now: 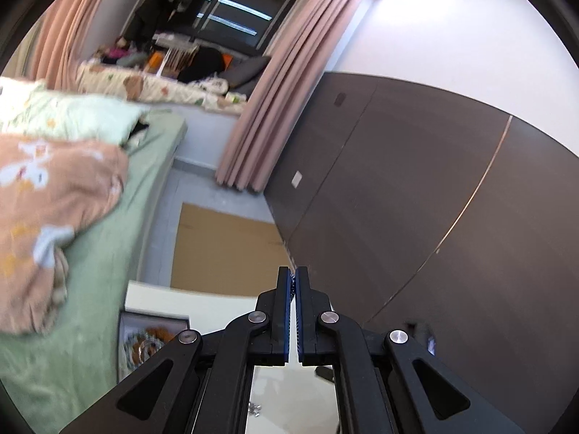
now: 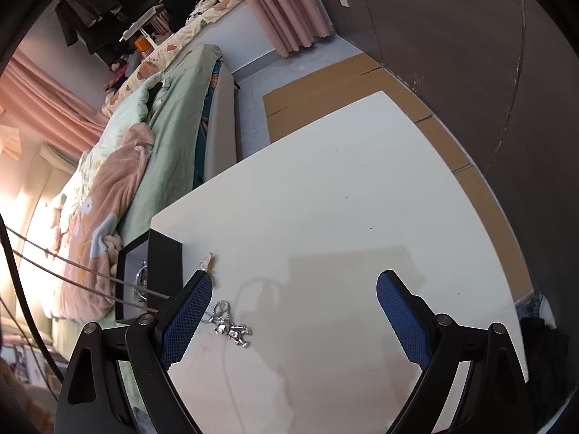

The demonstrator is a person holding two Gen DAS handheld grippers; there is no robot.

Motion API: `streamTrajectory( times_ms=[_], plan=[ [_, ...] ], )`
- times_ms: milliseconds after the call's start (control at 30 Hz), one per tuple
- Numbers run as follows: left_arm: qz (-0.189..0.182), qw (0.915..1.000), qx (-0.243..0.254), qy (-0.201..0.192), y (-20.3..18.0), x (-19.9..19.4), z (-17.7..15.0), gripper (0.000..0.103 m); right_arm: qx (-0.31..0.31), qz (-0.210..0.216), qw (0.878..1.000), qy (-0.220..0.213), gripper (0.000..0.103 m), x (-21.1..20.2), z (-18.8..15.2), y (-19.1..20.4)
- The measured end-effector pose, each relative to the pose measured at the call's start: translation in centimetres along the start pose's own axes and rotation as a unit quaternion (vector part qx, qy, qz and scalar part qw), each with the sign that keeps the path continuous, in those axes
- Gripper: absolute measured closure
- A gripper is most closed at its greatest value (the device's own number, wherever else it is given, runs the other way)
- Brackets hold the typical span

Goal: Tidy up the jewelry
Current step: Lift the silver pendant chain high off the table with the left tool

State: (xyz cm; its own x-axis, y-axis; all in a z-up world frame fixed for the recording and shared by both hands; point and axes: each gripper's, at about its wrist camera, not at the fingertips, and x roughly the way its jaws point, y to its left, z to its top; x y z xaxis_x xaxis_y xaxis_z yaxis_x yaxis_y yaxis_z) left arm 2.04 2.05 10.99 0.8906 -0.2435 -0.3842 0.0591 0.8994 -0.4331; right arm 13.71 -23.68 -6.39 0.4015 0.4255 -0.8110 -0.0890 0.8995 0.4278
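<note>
Jewelry sits close to your right gripper (image 2: 293, 303): a silver charm (image 2: 233, 330) lies on the white table (image 2: 325, 181), just beside the left-hand finger, its long axis slanting across the gap; jaws stand wide apart; your left gripper (image 1: 293, 278) is raised and pressed together, seemingly on nothing; the black box (image 2: 164, 264) waits at the table's left edge.

White table (image 2: 325, 195) with black jewelry box (image 2: 164, 256) at its edge, silver pendant (image 2: 231, 331), small gold piece (image 2: 208, 262).
</note>
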Motion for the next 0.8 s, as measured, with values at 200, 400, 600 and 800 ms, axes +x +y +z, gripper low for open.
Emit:
streamTrajectory(
  times_ms=[200, 400, 600, 800],
  plan=[
    [0.004, 0.9985, 0.041, -0.036, -3.3, -2.4, 4.1, 0.102, -0.003, 0.022, 1.000, 0.003, 0.010, 0.2, 0.7, 0.7],
    [0.024, 0.9939, 0.075, -0.078, -5.1, -5.2, 8.1, 0.102, -0.011, 0.035, 0.999, 0.010, 0.010, 0.8, 1.1, 1.8],
    [0.051, 0.9899, 0.073, -0.111, -3.8, -7.8, 11.4, 0.102, -0.026, 0.040, 0.999, 0.017, 0.010, 1.8, 1.3, 3.3],
    [0.058, 0.9900, 0.065, -0.112, -1.6, -7.8, 12.0, 0.102, -0.047, 0.043, 0.997, 0.034, 0.010, 3.4, 1.3, 5.1]
  ],
)
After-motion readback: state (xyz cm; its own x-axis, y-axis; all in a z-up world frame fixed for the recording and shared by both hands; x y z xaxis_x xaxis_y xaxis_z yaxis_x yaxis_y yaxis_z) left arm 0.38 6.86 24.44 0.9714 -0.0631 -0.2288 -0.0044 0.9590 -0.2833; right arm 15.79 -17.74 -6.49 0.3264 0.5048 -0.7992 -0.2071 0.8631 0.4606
